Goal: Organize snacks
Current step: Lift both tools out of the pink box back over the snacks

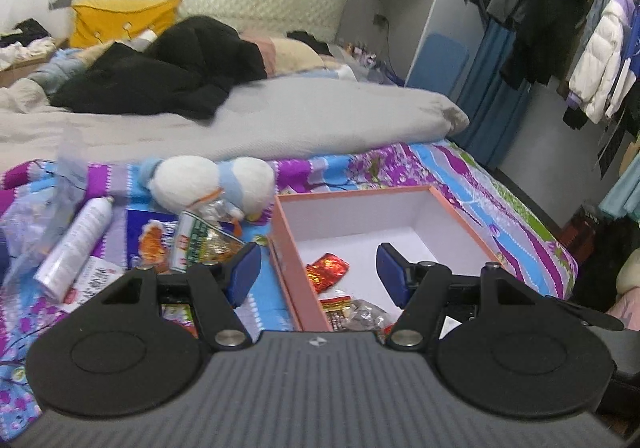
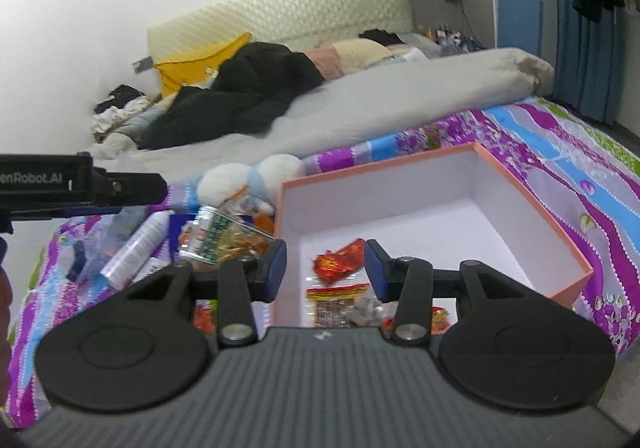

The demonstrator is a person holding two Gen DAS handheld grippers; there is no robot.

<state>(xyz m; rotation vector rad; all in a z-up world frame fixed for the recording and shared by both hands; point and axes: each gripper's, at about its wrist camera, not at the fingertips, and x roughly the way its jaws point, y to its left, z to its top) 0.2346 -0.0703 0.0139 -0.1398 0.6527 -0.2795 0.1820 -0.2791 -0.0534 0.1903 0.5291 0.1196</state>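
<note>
Left gripper (image 1: 318,274) hides box (image 1: 460,222) snacks (image 1: 352,314) (labels blurred).

Snack packets (image 2: 340,308) near box edge partly hidden.

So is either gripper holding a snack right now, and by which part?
Nothing is held. The left gripper and right gripper both stand open and empty above the pink box.

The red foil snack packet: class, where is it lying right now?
In both wrist views the red foil snack packet lies inside the pink box, near its left wall.
</note>
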